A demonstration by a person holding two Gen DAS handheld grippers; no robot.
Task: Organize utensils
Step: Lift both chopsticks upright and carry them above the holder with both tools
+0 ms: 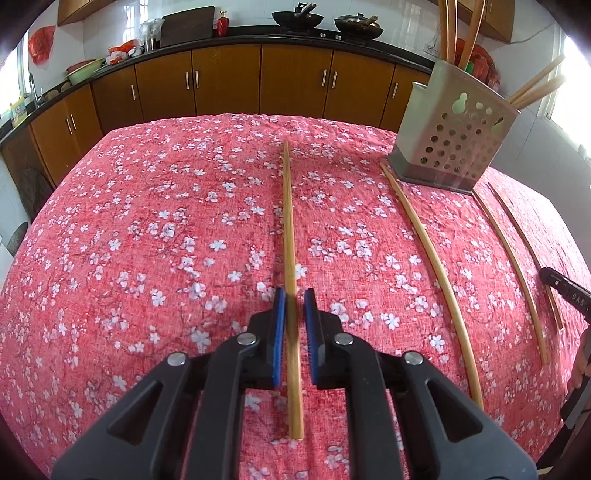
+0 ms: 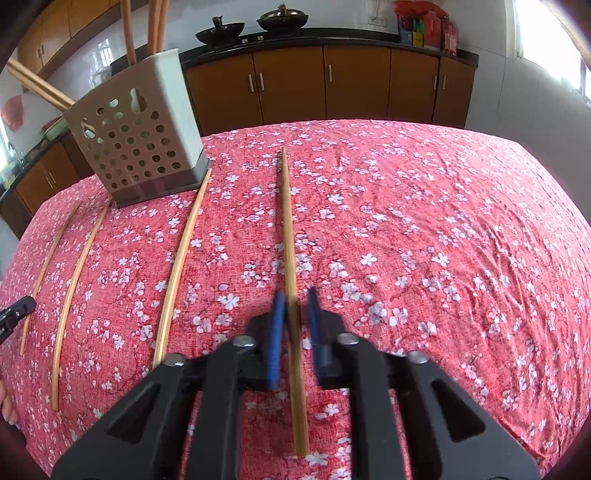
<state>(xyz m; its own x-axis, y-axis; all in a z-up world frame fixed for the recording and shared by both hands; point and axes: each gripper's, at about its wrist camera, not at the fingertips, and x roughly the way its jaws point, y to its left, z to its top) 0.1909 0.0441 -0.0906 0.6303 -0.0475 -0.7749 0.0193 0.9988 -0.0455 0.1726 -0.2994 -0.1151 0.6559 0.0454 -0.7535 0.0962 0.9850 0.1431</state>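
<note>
Gripping one chopstick [image 1: 291, 258] in the left tongs [image 1: 294, 299], another [image 2: 290, 236] in the right tongs [image 2: 295, 302]; next, I judge, lifting toward the holder [image 2: 136, 140] ahead.

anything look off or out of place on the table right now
Yes: the chopsticks lie loose on the cloth rather than in the perforated holder, where others already stand. Each gripper's jaws are shut on one.

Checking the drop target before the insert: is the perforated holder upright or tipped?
Upright. The perforated holder stands on its dark base on the floral tablecloth, with chopsticks sticking out of its top.
</note>
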